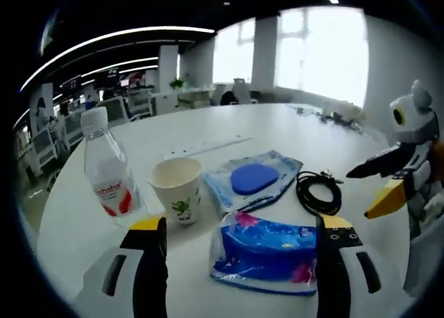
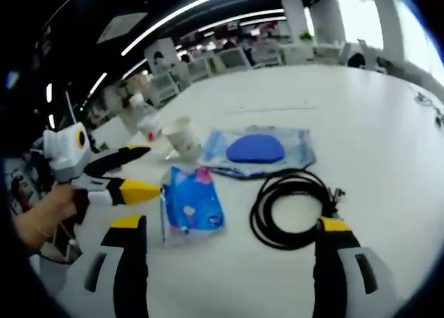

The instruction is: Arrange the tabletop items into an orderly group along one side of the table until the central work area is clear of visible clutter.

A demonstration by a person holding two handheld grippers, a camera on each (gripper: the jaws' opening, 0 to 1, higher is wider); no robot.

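Lying on the white round worktop (image 1: 277, 123) are five items, one of each kind. In the left gripper view, one clear plastic water bottle with a white cap and a red-and-white label (image 1: 107, 169) stands upright at the left, and one white paper cup with a green print (image 1: 177, 191) stands just beside it. Right of the cup lies one clear flat pouch holding a blue oval pad (image 1: 253, 179), and right of that one coiled black cable (image 1: 318, 192). Nearest the camera lies one blue-and-pink soft tissue pack (image 1: 267, 252), between the left tongs (image 1: 241, 238), whose two yellow-tipped black jaws are spread wide apart and pinch nothing.

In the right gripper view the right tongs (image 2: 229, 238) are likewise spread wide and empty, hovering over the worktop (image 2: 374, 123). The cable (image 2: 291, 207) lies near the right jaw, apart from it; the tissue pack (image 2: 191, 207) lies near the left jaw. The pouch (image 2: 257, 151) sits beyond them, with the cup (image 2: 184, 139) and bottle (image 2: 146, 123) farther left. The left tongs (image 2: 146, 172) enter from the left, held by a hand (image 2: 41, 217), jaws parted, with the lower tip touching or just short of the tissue pack's edge.

All five items sit close together in one cluster.
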